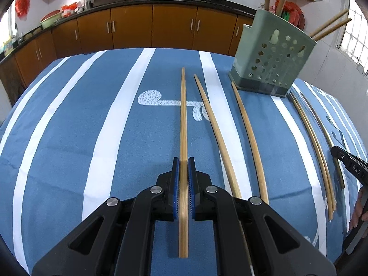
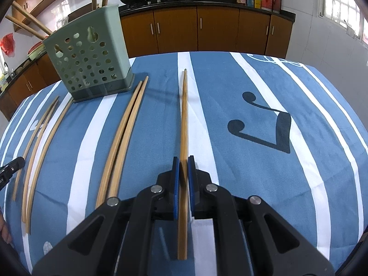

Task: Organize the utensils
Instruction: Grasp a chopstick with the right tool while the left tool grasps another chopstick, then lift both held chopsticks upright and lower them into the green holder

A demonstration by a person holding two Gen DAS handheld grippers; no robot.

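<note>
My left gripper (image 1: 183,161) is shut on a bamboo chopstick (image 1: 183,115) that runs straight away from me over the blue striped cloth. My right gripper (image 2: 183,159) is likewise shut on another bamboo chopstick (image 2: 184,115), which lies along a white stripe. A pale green perforated utensil holder (image 1: 273,59) (image 2: 92,62) stands at the far side of the table with several sticks upright in it. Loose chopsticks (image 1: 214,126) (image 1: 249,138) lie to the right of the left gripper. A pair of chopsticks (image 2: 126,133) lies to the left of the right gripper.
More chopsticks (image 2: 39,142) (image 1: 315,149) lie between the two grippers. The other gripper's tip shows at each frame's edge: the right one (image 1: 347,163), the left one (image 2: 12,164). Wooden cabinets (image 1: 174,23) and a counter with woks stand beyond the table.
</note>
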